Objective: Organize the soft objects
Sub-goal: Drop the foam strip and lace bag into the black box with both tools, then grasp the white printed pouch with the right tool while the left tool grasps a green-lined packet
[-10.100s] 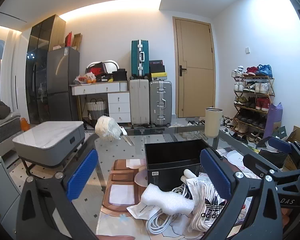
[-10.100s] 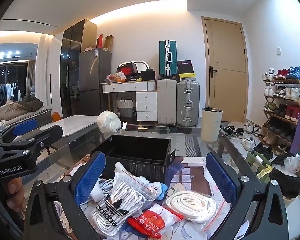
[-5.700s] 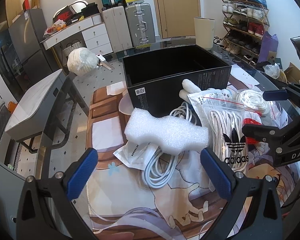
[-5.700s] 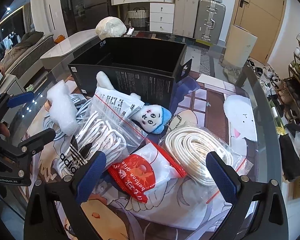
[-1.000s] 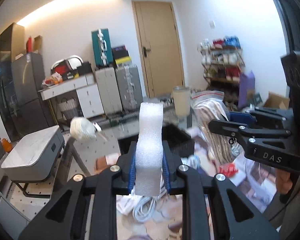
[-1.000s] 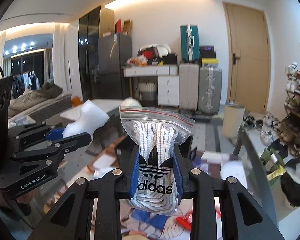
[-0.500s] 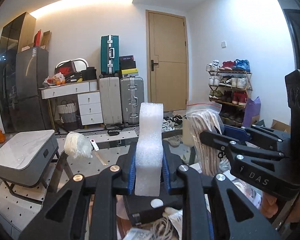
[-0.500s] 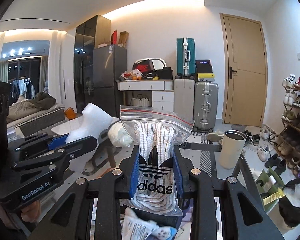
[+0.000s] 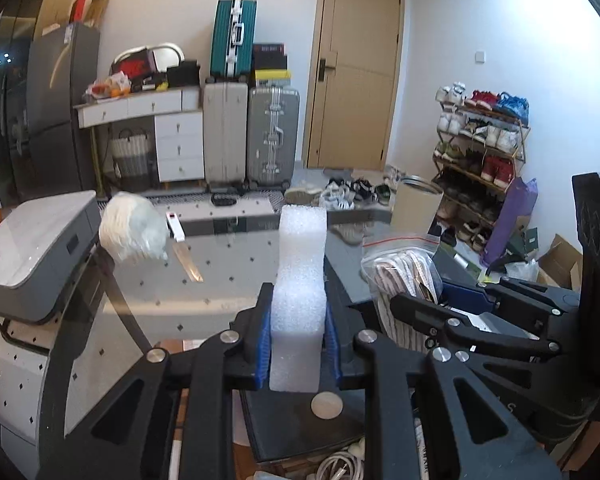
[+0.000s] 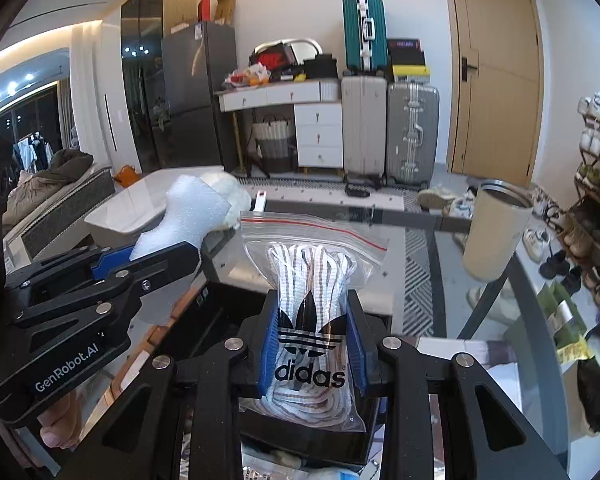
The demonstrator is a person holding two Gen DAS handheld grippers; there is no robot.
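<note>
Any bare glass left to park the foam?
Bare glass runs between the white bundle, the knife and the black box. Crowded near the cables at the box's front edge.

Clearance, as I see it:
- Black box [image 10: 220, 320]: below both loads, mouth open upward; its walls bound any descent.
- Right hand-held gripper [image 9: 440, 312] with its bag [image 9: 404, 280]: close beside my left load, narrow gap.
- Worktop [image 9: 228, 272] beyond the box: bare glass up to the white bundle [image 9: 132, 232] and knife [image 9: 184, 252].
- Beige cylinder [image 10: 496, 232]: far right edge.
</note>
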